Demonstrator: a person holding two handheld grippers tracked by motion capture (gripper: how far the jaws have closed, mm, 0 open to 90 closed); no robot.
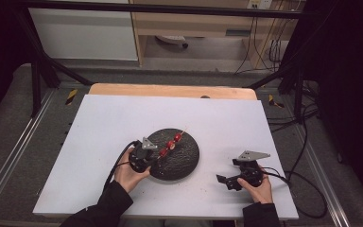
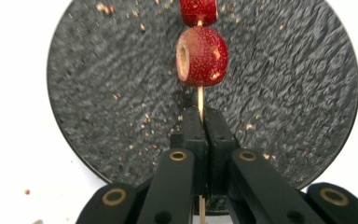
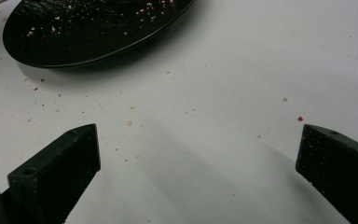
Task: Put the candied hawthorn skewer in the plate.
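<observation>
Both grippers are black: the left gripper (image 1: 155, 158) and right gripper (image 1: 223, 180) each carry a grey three-cornered plate and trail a black cable. Brass-ringed pivot holes mark the linkages. The person wears dark sleeves.

We hold the left claw (image 1: 147, 156) in our left hand (image 1: 128, 174), left of centre and near us, its jaws pressed together and pointing toward the far right. Our right hand (image 1: 260, 190) grips the right claw (image 1: 227, 181) at the near right, low by the counter, its jaws spread wide with nothing between them, aimed leftward. Both dark sleeves enter from the near edge.
</observation>
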